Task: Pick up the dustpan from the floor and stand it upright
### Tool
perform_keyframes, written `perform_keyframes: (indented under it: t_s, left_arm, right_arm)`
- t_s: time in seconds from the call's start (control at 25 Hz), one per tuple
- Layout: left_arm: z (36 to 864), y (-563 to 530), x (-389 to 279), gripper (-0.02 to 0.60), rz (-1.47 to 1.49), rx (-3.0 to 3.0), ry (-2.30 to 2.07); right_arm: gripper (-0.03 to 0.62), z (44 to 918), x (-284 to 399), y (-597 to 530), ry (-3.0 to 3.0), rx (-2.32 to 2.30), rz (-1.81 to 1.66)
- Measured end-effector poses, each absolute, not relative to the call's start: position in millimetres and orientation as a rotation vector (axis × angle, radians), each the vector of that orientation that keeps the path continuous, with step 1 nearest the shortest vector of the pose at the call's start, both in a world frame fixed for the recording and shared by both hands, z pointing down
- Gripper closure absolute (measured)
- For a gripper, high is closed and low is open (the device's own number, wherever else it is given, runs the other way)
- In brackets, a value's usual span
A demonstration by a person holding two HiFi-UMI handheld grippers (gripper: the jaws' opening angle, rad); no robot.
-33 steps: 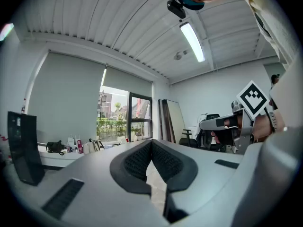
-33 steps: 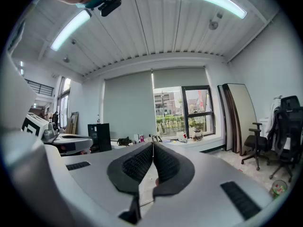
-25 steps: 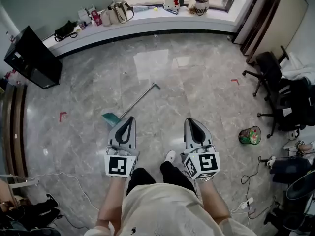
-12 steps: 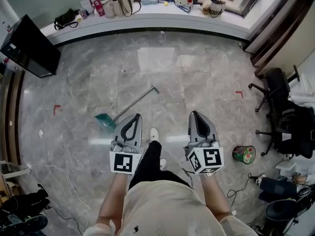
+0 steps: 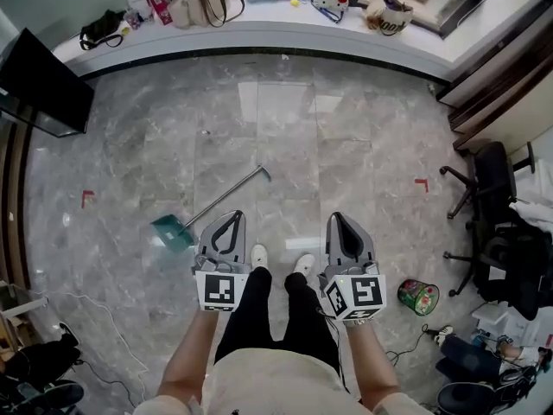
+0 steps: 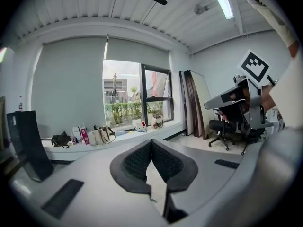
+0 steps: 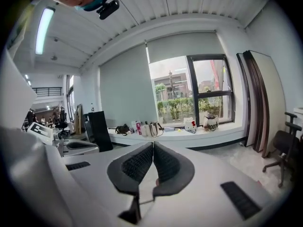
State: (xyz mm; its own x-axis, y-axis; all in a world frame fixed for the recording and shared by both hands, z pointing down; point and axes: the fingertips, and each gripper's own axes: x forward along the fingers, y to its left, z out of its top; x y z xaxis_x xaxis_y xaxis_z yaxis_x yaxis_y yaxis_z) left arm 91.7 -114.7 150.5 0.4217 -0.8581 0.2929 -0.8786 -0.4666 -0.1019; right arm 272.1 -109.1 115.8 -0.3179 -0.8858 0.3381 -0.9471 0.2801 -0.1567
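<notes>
A teal dustpan [image 5: 172, 230] lies flat on the marble floor, and its long metal handle [image 5: 226, 194] runs up and to the right. My left gripper [image 5: 228, 220] hangs just right of the pan, above the floor, with its jaws closed on nothing. My right gripper [image 5: 340, 220] is held level with it, further right, also shut and empty. In the left gripper view the jaws [image 6: 151, 142] meet at the tips, and so do those in the right gripper view [image 7: 153, 144]. Neither gripper view shows the dustpan.
A person's white shoes [image 5: 259, 255] stand between the grippers. A green round tin [image 5: 418, 296] sits on the floor at the right, near black office chairs [image 5: 494, 204]. A black cabinet [image 5: 39, 83] stands at the left. Bags line the window ledge [image 5: 259, 31].
The person has stepped forward: the dustpan has drifted down and left in the head view, closer to my left gripper. Both grippers stay shut.
</notes>
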Motion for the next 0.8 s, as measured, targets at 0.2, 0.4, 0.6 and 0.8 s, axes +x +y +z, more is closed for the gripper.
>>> perform_keyframes:
  t_s: [0.2,0.4,0.6,0.8]
  left_arm:
    - [210,-164,105,0.571,0.642,2.565,-1.638]
    - [298,-196,118,0.571,0.71,2.553,-1.692]
    - [465,-213,127,0.571,0.929,2.476,-1.546]
    - [642,-242,115,0.571,1.146,2.435,-1.326]
  right_arm:
    - [0.576,185,281,-160,-2.383,1.612,0.607]
    - [0.576,273,278,-192,-2.432,1.448,0.601]
    - [0.576,385,291,-220,-2.44,1.441,0.611]
    - [0.576,515,291,-248,-2.423,1.496,0.628]
